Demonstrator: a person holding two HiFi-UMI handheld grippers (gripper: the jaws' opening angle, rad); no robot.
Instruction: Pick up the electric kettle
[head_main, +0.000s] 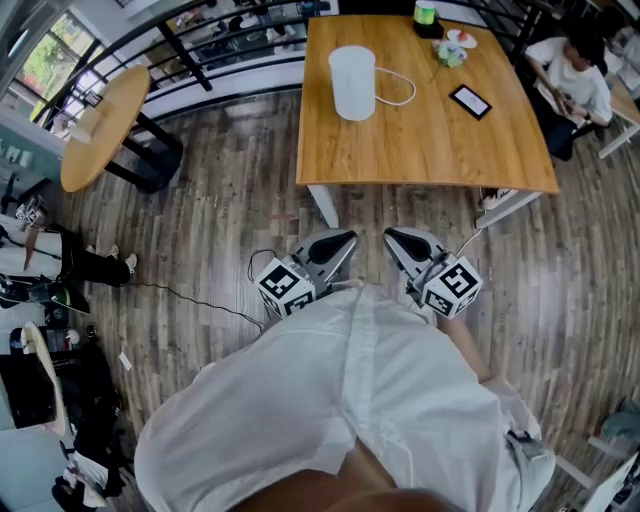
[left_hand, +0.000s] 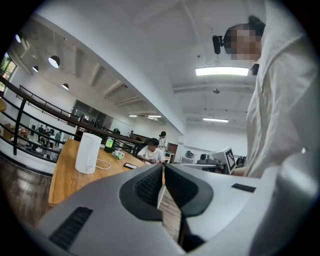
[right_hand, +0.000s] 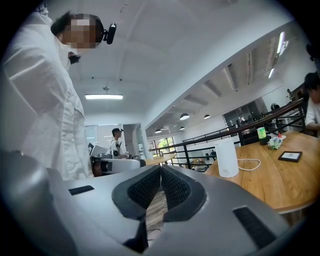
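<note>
White shirt (head_main: 330, 400) fills the lower head view. Just beyond it, over the floor (head_main: 230, 200), sit the left gripper (head_main: 347, 240) and right gripper (head_main: 391, 236), each with fingers closed on nothing (tips meeting). Well ahead, the kettle (head_main: 352, 82) stands upright on the table (head_main: 430, 150), its cord (head_main: 400, 97) looping beside it.
</note>
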